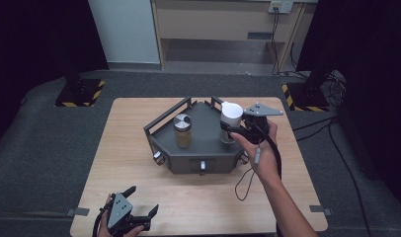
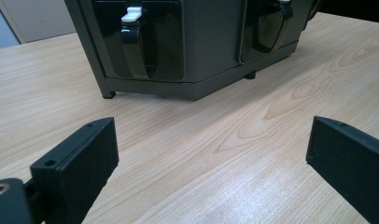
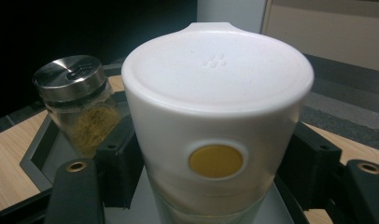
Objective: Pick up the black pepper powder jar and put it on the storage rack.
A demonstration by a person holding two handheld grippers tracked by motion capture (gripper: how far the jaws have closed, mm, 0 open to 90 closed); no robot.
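Wooden table (image 1: 139,148) carries dark grey rack (image 1: 198,148) at centre, steel-lidded spice jar (image 1: 182,129) standing at its 9 o'clock, white-capped jar (image 1: 230,121) at its 3 o'clock clamped by right gripper (image 1: 234,129), left gripper (image 1: 139,207) at table's 7 o'clock, jaws apart, empty.

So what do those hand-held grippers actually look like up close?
Each is a black tool with two flat, block-shaped jaws. The left gripper and right gripper both carry a grey three-cornered plate on top, dotted with small holes. A thin black cable trails from the right one, with a small grey piece on it. The forearms are bare, with no sleeves in sight.
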